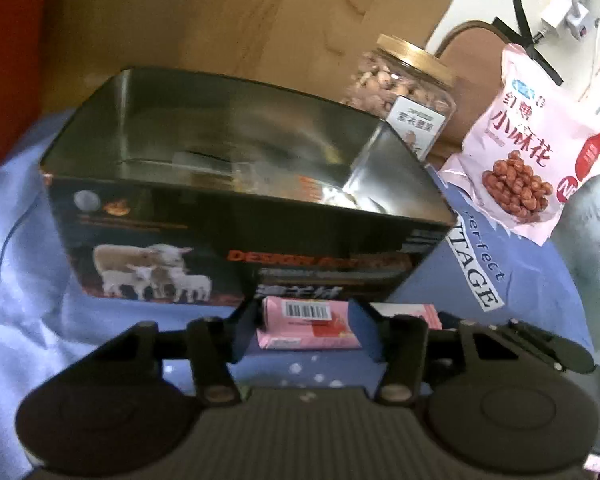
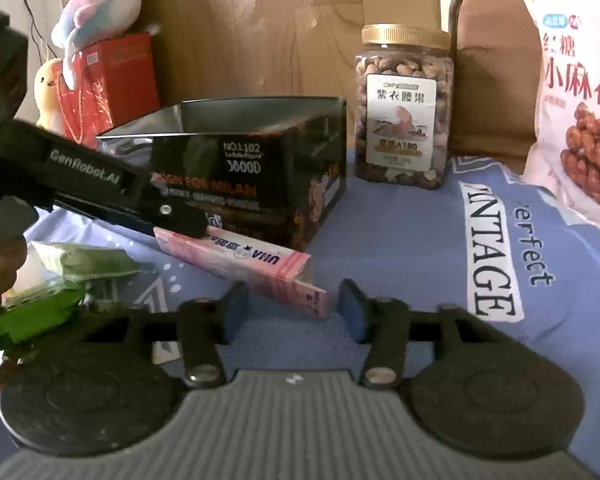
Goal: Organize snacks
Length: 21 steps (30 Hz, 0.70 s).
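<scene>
Left gripper (image 1: 303, 322): fingers spread apart, one each side of a pink candy pack (image 1: 308, 326). Pads sit close to the pack's ends; can't tell whether they touch it. From the right wrist cam, that gripper (image 2: 198, 220) comes in from the left w/ its tip down on the pack (image 2: 244, 264), which lies on the blue cloth (image 2: 400, 248) right in front of the black box (image 2: 260, 168). A second pink pack (image 1: 414, 314) shows just right of the first in the left cam, mostly hidden behind the finger.

Right gripper (image 2: 294, 308): fingers open, nothing between them, low over the cloth; near end of the pink pack lies just ahead of the gap.

Box is open on top, shiny inside; contents hard to make out in the left cam (image 1: 236, 184), just reflections and a pale scrap near the right corner. Its print is partly blurred.

Nut jar (image 2: 404, 108) w/ gold lid stands upright behind and right of the box, apart from it. Pink snack bag (image 2: 576, 108) leans at far right, cut off by the frame edge in the right cam; whole in the left cam (image 1: 528, 148).

Green wrappers (image 2: 52, 292) at lower left, partly hidden by the gripper body, blurry. Red carton (image 2: 116, 76) w/ plush toys (image 2: 96, 12) at back left.
</scene>
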Each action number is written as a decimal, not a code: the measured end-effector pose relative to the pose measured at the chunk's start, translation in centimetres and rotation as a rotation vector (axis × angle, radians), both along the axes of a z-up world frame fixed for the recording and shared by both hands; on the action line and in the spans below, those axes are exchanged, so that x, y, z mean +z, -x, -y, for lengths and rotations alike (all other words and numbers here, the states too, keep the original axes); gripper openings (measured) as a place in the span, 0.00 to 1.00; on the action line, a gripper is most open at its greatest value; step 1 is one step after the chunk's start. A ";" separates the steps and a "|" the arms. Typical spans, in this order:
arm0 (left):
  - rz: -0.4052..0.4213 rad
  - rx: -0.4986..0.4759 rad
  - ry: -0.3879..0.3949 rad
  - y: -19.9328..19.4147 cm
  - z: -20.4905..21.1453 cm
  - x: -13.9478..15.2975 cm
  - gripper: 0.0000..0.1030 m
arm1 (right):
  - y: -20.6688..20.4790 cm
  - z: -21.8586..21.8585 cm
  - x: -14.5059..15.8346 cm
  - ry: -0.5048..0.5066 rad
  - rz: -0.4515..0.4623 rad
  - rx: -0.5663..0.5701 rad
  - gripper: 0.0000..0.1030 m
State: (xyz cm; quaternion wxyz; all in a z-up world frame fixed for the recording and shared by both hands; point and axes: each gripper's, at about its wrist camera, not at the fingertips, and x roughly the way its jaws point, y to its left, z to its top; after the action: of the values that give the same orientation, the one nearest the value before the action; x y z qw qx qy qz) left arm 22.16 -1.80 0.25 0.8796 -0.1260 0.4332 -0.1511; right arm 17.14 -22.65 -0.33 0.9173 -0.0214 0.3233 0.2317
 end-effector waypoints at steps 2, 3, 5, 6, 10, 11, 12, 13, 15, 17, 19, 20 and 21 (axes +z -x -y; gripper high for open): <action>0.002 0.008 -0.007 0.2 0.1 0.0 0.49 | 0.1 -0.1 0.1 0.011 0.008 -0.011 0.38; 0.004 0.011 -0.012 0.4 0.1 0.1 0.48 | 0.1 -0.1 0.2 0.011 0.010 -0.011 0.37; 0.014 0.011 -0.022 1.1 0.2 0.5 0.46 | 0.4 -0.1 0.4 0.007 0.016 0.006 0.20; 0.026 0.015 -0.028 1.7 0.1 0.8 0.46 | 0.8 -0.3 0.5 0.019 0.028 0.013 0.20; 0.087 0.049 -0.023 4.5 -1.3 2.5 0.46 | 2.7 -1.2 2.1 0.026 0.098 0.065 0.19; 0.100 0.061 -0.009 4.9 -1.7 3.0 0.46 | 3.2 -1.3 2.7 0.011 0.118 0.077 0.19; 0.119 0.075 0.007 5.7 -2.5 3.7 0.45 | 3.6 -1.4 3.3 -0.009 0.136 0.089 0.19; 0.141 0.088 0.018 6.4 -3.2 4.4 0.45 | 3.8 -1.5 3.9 -0.027 0.152 0.103 0.19; 0.181 0.110 0.036 7.0 -4.2 5.8 0.45 | 4.2 -2.0 5.1 -0.048 0.199 0.127 0.19; 0.209 0.136 0.047 6.4 -4.8 7.0 0.45 | 3.9 -3.0 6.2 -0.034 0.260 0.132 0.19; 0.238 0.164 0.050 5.2 -5.2 7.7 0.46 | 3.0 -4.1 6.9 -0.011 0.306 0.117 0.19; 0.250 0.180 0.047 4.4 -5.4 7.9 0.47 | 2.1 -4.7 7.2 -0.012 0.314 0.109 0.19; 0.259 0.194 0.044 3.7 -5.6 8.0 0.46 | 1.3 -5.0 7.2 -0.018 0.314 0.102 0.20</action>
State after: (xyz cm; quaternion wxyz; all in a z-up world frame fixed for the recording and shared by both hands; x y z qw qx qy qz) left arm 18.49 3.76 8.29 0.9356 -0.1658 0.2985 -0.0899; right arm 15.89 -17.64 6.84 0.9437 -0.0656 0.1726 0.2744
